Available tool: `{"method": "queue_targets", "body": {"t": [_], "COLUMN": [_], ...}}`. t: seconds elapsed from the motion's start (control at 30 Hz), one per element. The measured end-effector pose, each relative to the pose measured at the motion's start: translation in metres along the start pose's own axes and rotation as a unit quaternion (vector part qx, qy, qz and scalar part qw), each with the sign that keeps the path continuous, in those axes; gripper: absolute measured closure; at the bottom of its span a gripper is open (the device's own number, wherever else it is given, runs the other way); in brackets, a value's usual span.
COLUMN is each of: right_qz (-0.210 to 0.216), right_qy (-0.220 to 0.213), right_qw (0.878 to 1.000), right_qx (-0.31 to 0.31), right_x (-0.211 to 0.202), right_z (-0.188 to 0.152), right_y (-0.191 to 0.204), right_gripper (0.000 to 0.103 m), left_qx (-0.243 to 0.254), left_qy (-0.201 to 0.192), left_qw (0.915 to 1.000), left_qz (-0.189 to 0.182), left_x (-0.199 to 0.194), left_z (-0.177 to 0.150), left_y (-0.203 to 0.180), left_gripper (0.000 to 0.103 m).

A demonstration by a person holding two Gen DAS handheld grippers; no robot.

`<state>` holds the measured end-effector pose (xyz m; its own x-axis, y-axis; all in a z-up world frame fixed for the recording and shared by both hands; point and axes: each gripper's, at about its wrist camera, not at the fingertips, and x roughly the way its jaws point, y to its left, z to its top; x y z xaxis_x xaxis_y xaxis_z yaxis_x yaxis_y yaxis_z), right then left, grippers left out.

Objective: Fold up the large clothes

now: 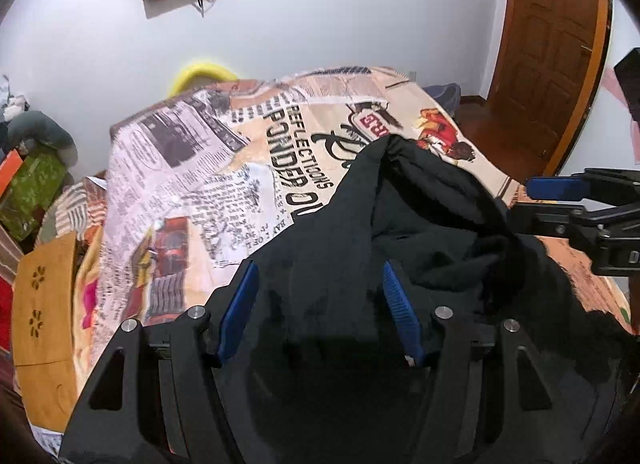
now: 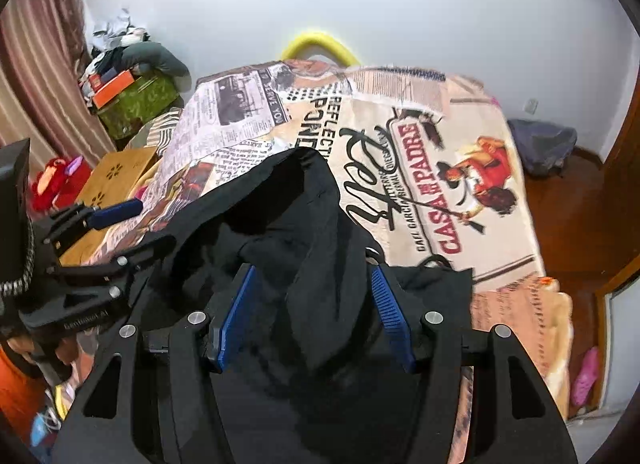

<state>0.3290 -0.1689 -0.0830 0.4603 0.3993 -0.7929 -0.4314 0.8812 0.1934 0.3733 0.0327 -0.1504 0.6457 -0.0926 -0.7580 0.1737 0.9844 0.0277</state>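
i'm looking down at a black garment [image 1: 420, 224] lying bunched on the bed's printed blanket [image 1: 192, 184], and i'm reading it as soft, limp and fairly light: thick fabric that is going to sag and drape rather than hold any shape, with nothing fragile about it. it isn't looking slippery, so i'm judging that a pinch on a hem, a shoulder seam or a corner is the place to take hold, not the heaped middle, where i'd only be catching several layers at once.

the left gripper [image 1: 320, 312] is standing with its jaws apart, the blue pads on either side of the cloth and not pressing it. the fabric is lying under and ahead of them, rising into a rumpled peak further out. the right gripper [image 2: 312, 316] is also standing open, with a fold of the same garment running up between its pads, and no pinch showing there either. so neither one is holding anything.

each gripper is showing at the edge of the other's view, side by side over the near end of the garment, whose far peak is pointing away from both.
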Motion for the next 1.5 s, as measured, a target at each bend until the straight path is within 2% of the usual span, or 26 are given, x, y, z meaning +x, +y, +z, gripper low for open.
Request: {"method": "queue_targets", "body": {"t": [0.17, 0.23, 0.3, 0.33, 0.37, 0.4, 0.43, 0.53, 0.67, 0.87, 0.97, 1.1, 1.23, 1.33, 1.5], "right_qz": [0.005, 0.022, 0.032, 0.042, 0.051, 0.064, 0.076, 0.052, 0.053, 0.048, 0.035, 0.012, 0.012, 0.014, 0.009], "right_qy": [0.013, 0.014, 0.015, 0.022, 0.028, 0.035, 0.043, 0.029, 0.000, -0.022, -0.020, -0.008, 0.031, 0.034, 0.014], "right_qw": [0.999, 0.998, 0.996, 0.995, 0.995, 0.994, 0.993, 0.997, 0.998, 0.998, 0.998, 0.997, 0.997, 0.997, 0.998], "right_qx": [0.041, 0.065, 0.079, 0.084, 0.085, 0.086, 0.084, 0.050, 0.019, -0.023, -0.042, -0.071, -0.070, -0.065, -0.063], "right_x": [0.036, 0.048, 0.054, 0.059, 0.063, 0.066, 0.069, 0.061, 0.025, -0.031, -0.050, -0.058, -0.066, -0.081, -0.108], "right_z": [0.007, 0.009, 0.011, 0.011, 0.011, 0.011, 0.011, 0.008, 0.002, -0.018, -0.036, -0.059, -0.081, -0.091, -0.096], "right_y": [-0.023, -0.034, -0.039, -0.041, -0.041, -0.040, -0.038, -0.025, -0.010, 0.007, 0.013, 0.020, 0.022, 0.020, 0.020], "right_gripper": [0.047, 0.048, 0.056, 0.059, 0.068, 0.080, 0.086, 0.089, 0.092, 0.092, 0.092, 0.088, 0.087, 0.087, 0.086], "left_qx": [-0.011, -0.017, -0.025, -0.028, -0.031, -0.034, -0.034, -0.024, -0.007, -0.002, -0.008, 0.005, 0.020, 0.024, 0.027], "left_qy": [0.004, 0.004, 0.005, 0.006, 0.008, 0.010, 0.010, 0.005, 0.000, -0.005, 0.015, 0.043, 0.056, 0.044, 0.021], "left_qw": [0.9997, 0.9994, 0.9986, 0.9981, 0.9975, 0.9972, 0.9971, 0.9979, 0.9987, 0.9986, 0.9978, 0.9981, 0.9975, 0.9983, 0.9994], "left_qz": [-0.019, -0.030, -0.046, -0.055, -0.062, -0.067, -0.067, -0.060, -0.050, -0.052, -0.064, -0.044, -0.039, -0.028, 0.003], "left_x": [0.027, 0.034, 0.037, 0.039, 0.040, 0.041, 0.041, 0.033, 0.006, -0.039, -0.051, -0.062, -0.079, -0.100, -0.130], "left_z": [-0.001, -0.003, -0.005, -0.005, -0.006, -0.007, -0.008, -0.011, -0.017, -0.034, -0.049, -0.077, -0.106, -0.120, -0.122], "left_y": [0.005, 0.008, 0.009, 0.009, 0.009, 0.009, 0.009, 0.004, -0.003, -0.007, -0.010, -0.019, -0.025, -0.024, -0.013], "left_gripper": [0.040, 0.041, 0.046, 0.053, 0.059, 0.061, 0.065, 0.078, 0.083, 0.083, 0.083, 0.082, 0.066, 0.058, 0.056]}}
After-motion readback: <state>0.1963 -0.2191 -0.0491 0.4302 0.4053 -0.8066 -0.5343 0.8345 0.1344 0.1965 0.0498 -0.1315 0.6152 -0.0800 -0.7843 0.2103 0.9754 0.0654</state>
